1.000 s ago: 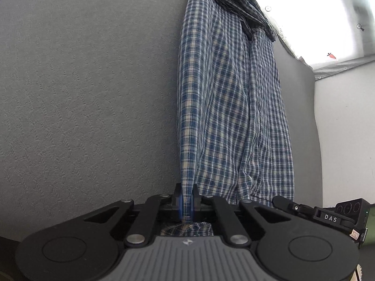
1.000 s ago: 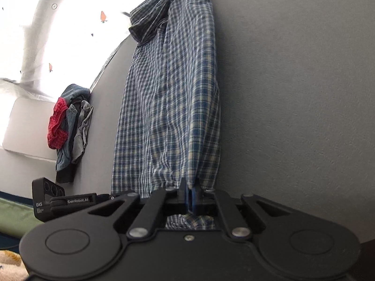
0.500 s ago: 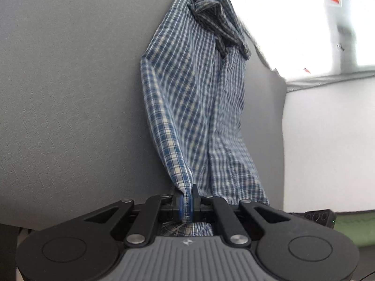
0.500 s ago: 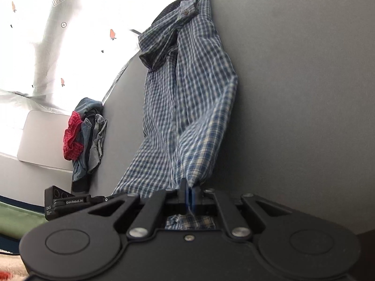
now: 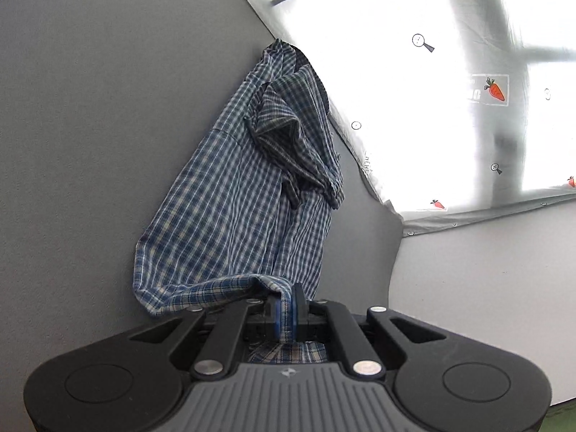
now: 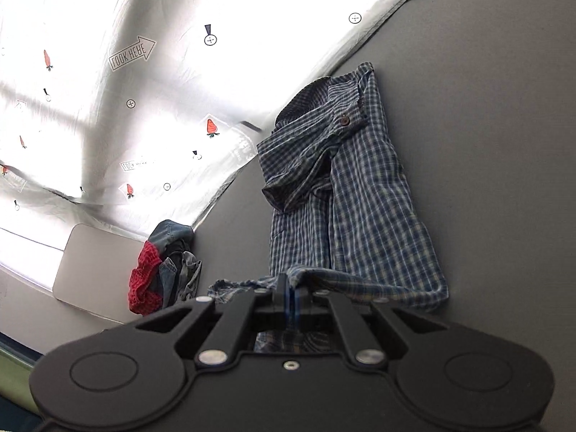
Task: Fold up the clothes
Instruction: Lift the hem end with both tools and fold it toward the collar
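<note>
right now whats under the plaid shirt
The plaid shirt lies on the grey surface, which shows all around it. Its lifted hem folds back over the lower part. Anything beneath the fabric is covered.

The left gripper (image 5: 287, 311) points forward and somewhat downward, its jaws pressed together on a fold of checked cloth, the blue pads (image 5: 276, 312) nearly meeting. The right gripper (image 6: 291, 301) is pitched downward much the same, its jaws likewise clamped tight on cloth. On each, both black linkage arms angle inward toward the closed fingertips.
</note>
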The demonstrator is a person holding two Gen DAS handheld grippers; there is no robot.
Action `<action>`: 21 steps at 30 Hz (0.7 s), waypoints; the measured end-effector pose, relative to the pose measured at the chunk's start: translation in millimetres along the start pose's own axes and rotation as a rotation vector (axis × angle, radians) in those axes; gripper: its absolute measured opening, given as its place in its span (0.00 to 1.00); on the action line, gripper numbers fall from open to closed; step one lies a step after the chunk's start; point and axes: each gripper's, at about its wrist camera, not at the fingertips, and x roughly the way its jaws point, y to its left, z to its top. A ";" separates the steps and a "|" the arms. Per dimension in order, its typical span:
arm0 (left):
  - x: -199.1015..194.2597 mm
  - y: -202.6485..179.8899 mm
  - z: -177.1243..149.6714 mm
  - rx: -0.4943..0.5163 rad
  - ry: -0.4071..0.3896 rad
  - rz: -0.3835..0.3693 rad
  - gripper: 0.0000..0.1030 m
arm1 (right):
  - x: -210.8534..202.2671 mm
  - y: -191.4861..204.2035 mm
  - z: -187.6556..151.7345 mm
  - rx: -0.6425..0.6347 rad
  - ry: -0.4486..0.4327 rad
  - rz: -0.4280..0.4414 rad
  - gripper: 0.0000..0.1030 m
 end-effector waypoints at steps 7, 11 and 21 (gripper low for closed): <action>37.9 -5.7 37.4 -0.024 -0.030 0.027 0.05 | 32.3 -22.4 40.1 0.084 -0.004 -0.009 0.03; 61.9 2.7 59.1 -0.051 -0.016 0.031 0.05 | 61.8 -40.7 61.5 0.144 0.017 -0.034 0.03; 95.2 4.4 125.0 -0.066 -0.036 0.048 0.32 | 126.1 -54.7 123.9 0.200 0.049 -0.089 0.16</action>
